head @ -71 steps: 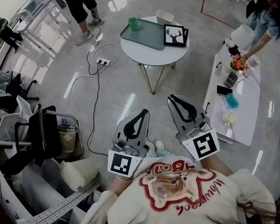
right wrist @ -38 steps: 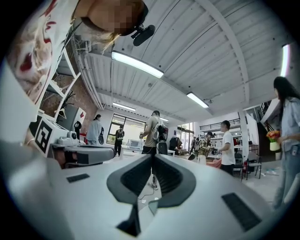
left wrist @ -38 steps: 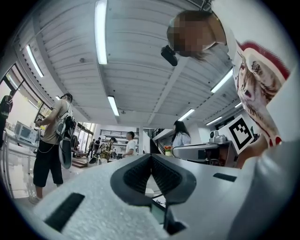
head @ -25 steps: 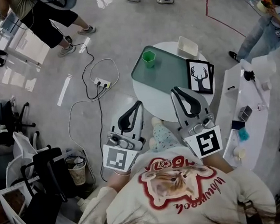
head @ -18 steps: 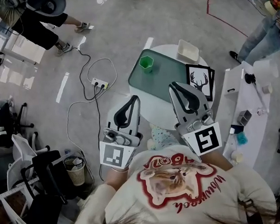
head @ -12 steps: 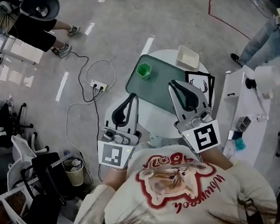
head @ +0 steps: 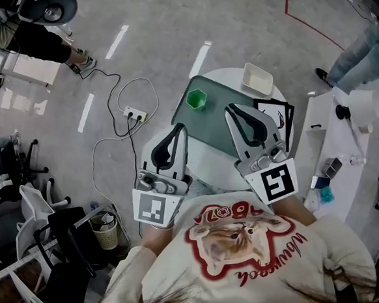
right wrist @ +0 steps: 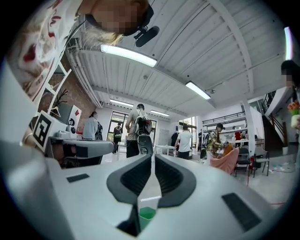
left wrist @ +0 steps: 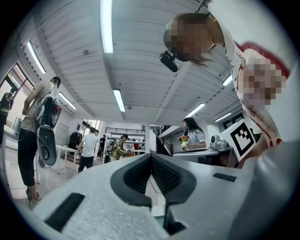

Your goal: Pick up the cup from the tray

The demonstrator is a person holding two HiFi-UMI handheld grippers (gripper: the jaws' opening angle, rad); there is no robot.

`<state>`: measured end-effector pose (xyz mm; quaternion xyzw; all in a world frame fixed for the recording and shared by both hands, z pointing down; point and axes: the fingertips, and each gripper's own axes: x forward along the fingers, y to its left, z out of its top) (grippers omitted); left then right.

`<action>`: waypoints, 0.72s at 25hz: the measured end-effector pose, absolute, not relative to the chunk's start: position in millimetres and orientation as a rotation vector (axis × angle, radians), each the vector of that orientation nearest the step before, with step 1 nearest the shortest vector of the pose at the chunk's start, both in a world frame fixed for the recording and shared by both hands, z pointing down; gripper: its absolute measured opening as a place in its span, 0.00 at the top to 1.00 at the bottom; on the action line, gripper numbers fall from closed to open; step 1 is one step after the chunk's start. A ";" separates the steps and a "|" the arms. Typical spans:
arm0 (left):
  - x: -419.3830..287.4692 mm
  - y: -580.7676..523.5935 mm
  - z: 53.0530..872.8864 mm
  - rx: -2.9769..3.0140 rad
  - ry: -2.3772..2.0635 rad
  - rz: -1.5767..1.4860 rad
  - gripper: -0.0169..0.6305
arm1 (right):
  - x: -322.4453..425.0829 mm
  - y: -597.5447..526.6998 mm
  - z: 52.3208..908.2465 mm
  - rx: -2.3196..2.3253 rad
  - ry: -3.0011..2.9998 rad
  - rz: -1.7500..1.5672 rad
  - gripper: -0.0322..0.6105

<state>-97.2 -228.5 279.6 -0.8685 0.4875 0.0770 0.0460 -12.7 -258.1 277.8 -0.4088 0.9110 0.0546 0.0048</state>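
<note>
At centre frame: table (head: 207,166) reached, cup (head: 197,100) untouched
Tray (head: 212,123) has drawn up to left gripper (head: 177,127) and right gripper (head: 229,110), both closed and empty; cup stands at its upper-left corner.

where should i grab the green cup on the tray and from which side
Grip the green cup across its side wall, just below the rim, probably coming level from the near side. It stands upright, mouth up, alone at the far left corner of the tray, and its rim looks faceted, giving flat faces. The right gripper is shut; open it first.
</note>
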 end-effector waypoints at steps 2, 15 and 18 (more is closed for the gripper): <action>-99.2 -229.4 279.3 -2.658 1.478 0.228 0.95 | -16.0 -259.5 277.2 -1.279 2.852 0.162 0.88; -112.9 -241.1 311.9 -2.722 1.501 0.202 0.95 | -31.6 -270.1 321.6 -1.258 2.892 0.104 0.88; -116.1 -244.1 323.4 -2.738 1.517 0.190 0.95 | -38.4 -274.0 347.9 -1.242 2.942 0.088 0.88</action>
